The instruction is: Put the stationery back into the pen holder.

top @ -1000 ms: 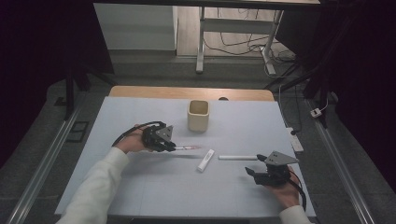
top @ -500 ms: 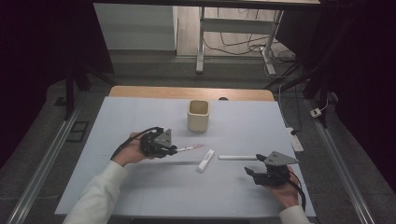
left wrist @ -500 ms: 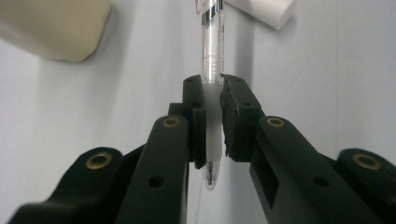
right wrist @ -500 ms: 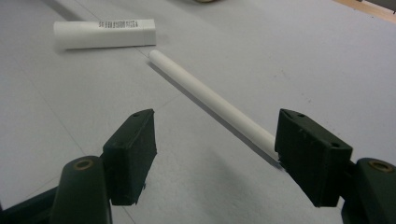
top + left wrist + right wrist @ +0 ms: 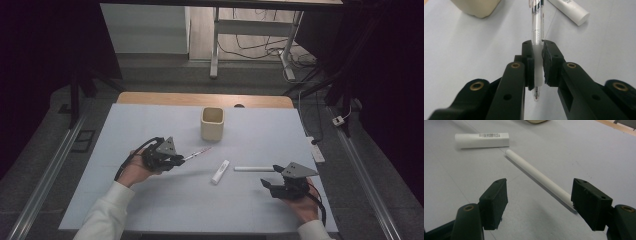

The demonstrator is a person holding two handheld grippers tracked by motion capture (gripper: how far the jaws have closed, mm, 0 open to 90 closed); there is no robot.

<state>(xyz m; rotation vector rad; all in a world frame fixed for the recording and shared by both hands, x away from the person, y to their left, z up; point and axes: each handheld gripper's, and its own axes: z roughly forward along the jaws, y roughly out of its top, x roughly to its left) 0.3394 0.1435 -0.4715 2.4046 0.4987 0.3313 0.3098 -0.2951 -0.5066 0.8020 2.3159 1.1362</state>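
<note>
A clear pen [image 5: 535, 37] is being held clamped by the left gripper [image 5: 176, 160], its long axis pointing toward the cream cup [image 5: 212, 123] near the table's far edge, while the right gripper [image 5: 539, 202] is being kept wide open.

Dim room, sharp evenly lit close-ups

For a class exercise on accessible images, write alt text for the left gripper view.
Two black jaws of the left tool clamp a clear pen that points away over a pale grey table. A cream cup sits top left, a white tube top right.
</note>
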